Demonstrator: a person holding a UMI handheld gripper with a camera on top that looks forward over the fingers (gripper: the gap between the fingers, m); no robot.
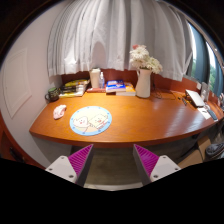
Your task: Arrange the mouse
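A small white and pink mouse (pixel 59 111) lies on the left part of the curved wooden desk (pixel 150 118), just left of a round light-blue mouse mat (pixel 90 121) with a white picture on it. My gripper (pixel 113 160) hangs in front of the desk's near edge, well short of both. Its two fingers with magenta pads (pixel 81 158) stand wide apart with nothing between them.
A white vase of flowers (pixel 143 72) stands at the back right of the desk. Books, a blue item and a white jar (pixel 96 78) sit along the back by the curtains. A laptop or papers (pixel 197 99) lie at the far right.
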